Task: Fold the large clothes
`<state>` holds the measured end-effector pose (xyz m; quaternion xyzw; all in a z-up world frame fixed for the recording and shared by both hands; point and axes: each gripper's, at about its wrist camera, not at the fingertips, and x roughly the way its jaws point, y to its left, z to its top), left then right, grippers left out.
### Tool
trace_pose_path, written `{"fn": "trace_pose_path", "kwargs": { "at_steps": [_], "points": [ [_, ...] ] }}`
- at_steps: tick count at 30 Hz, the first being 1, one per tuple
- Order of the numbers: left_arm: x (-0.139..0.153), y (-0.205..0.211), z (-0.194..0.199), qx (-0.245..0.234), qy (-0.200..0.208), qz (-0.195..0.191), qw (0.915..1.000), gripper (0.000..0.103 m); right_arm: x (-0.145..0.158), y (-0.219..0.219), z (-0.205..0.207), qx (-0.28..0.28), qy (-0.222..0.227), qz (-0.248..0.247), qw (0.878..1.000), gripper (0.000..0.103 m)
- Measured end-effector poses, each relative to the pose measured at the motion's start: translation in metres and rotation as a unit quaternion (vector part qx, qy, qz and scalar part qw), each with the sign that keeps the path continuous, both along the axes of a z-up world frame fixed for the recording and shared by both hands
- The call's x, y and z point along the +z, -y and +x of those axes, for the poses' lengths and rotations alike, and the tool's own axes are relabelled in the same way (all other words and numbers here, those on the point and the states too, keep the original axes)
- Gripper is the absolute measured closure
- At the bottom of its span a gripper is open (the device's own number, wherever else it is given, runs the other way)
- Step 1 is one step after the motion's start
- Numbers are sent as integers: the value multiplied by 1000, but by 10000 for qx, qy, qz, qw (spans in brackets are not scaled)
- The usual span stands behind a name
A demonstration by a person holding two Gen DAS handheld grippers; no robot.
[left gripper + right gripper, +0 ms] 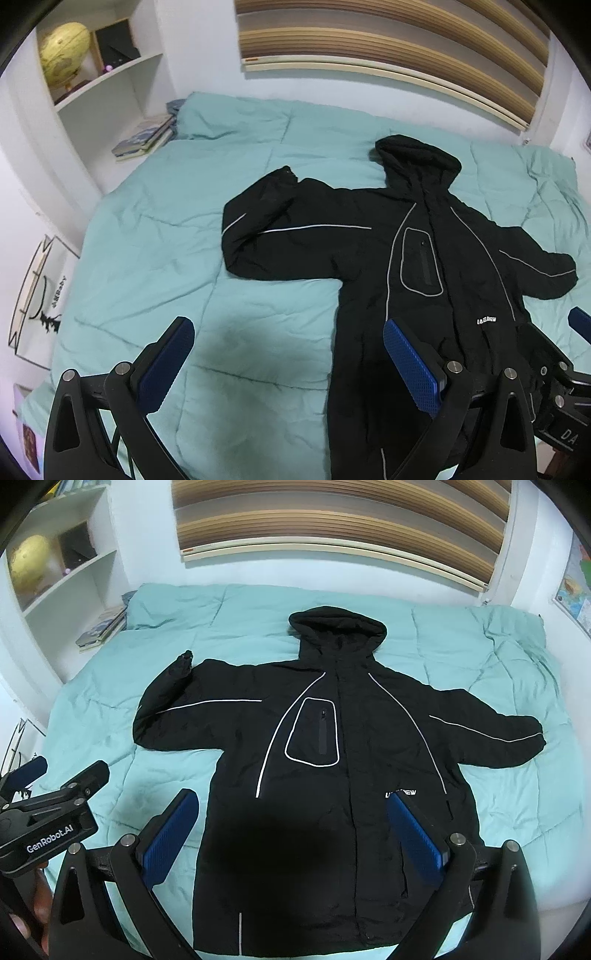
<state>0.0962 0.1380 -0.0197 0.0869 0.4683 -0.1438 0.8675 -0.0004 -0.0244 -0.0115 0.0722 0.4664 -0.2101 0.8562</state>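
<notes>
Your left gripper (288, 339) and right gripper (291, 812) hover with fingers spread wide above the black jacket (332, 757), which lies flat on the teal quilt (166, 206).

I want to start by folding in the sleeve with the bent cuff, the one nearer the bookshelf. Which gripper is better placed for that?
Left. The left gripper hangs open over the bed on the side of that sleeve. The right gripper, also open, is centred over the jacket body.
</notes>
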Motion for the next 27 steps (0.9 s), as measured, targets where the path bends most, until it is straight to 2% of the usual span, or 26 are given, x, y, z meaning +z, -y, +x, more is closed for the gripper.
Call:
{"fn": "trace_pose_path", "kwargs": {
  "at_steps": [5, 14, 27],
  "points": [
    [-12, 2, 20, -85, -208, -109, 9997, 1, -7, 1, 13, -133, -167, -50, 9998, 0],
    [-32, -6, 49, -62, -407, -54, 9991, 1, -24, 8, 43, -258, -394, -15, 9989, 0],
    [-57, -29, 103, 382, -401, 158, 9983, 1, -49, -1, 102, 158, -640, 5, 9978, 0]
  ]
}}
